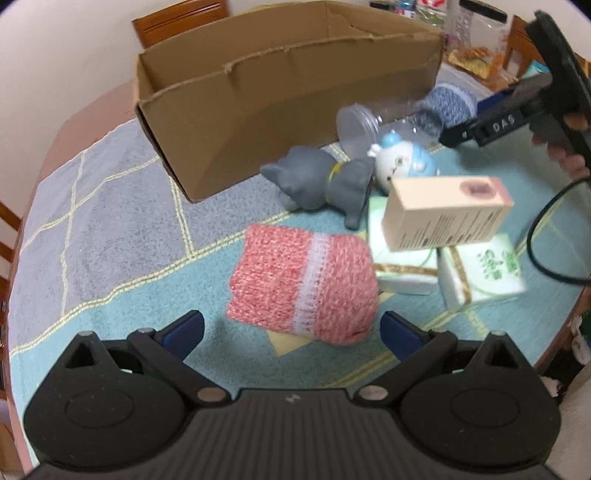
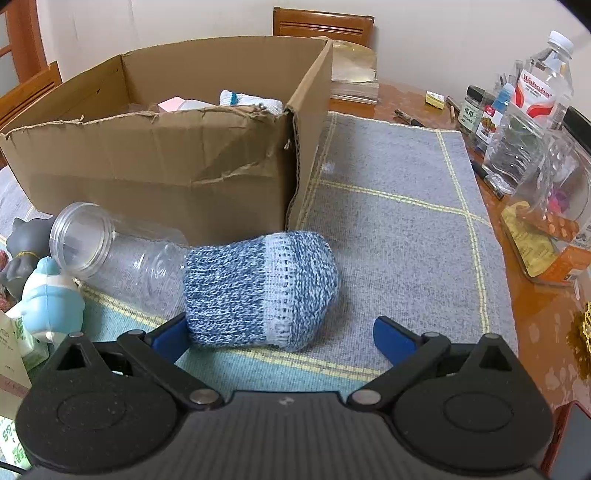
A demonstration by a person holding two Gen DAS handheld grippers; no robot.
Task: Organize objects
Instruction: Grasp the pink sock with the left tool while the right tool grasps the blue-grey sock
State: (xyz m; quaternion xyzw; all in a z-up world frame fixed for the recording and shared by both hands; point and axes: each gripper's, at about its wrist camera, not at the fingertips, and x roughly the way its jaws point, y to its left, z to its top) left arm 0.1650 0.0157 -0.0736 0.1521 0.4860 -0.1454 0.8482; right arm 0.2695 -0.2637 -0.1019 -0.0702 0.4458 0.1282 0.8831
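A pink knitted roll (image 1: 303,282) lies on the mat just ahead of my open left gripper (image 1: 291,328), between the lines of its fingers but untouched. My right gripper (image 2: 282,338) is open around a blue knitted roll (image 2: 260,290); its left blue pad (image 2: 168,338) touches or nearly touches the roll. A clear plastic jar (image 2: 110,253) lies on its side against the blue roll. The cardboard box (image 2: 155,162) stands behind, holding a white rolled cloth (image 2: 251,101) and a pink item. The right gripper's body (image 1: 517,114) shows at the upper right of the left wrist view.
A grey cat figure (image 1: 317,181) and a blue-white figure (image 1: 402,162) lie near the box. A beige carton (image 1: 447,212) rests on green-white packets (image 1: 484,271). Bottles and jars (image 2: 528,122) crowd the table's right edge. A black cable (image 1: 543,236) loops at right. Wooden chairs (image 2: 323,24) stand behind.
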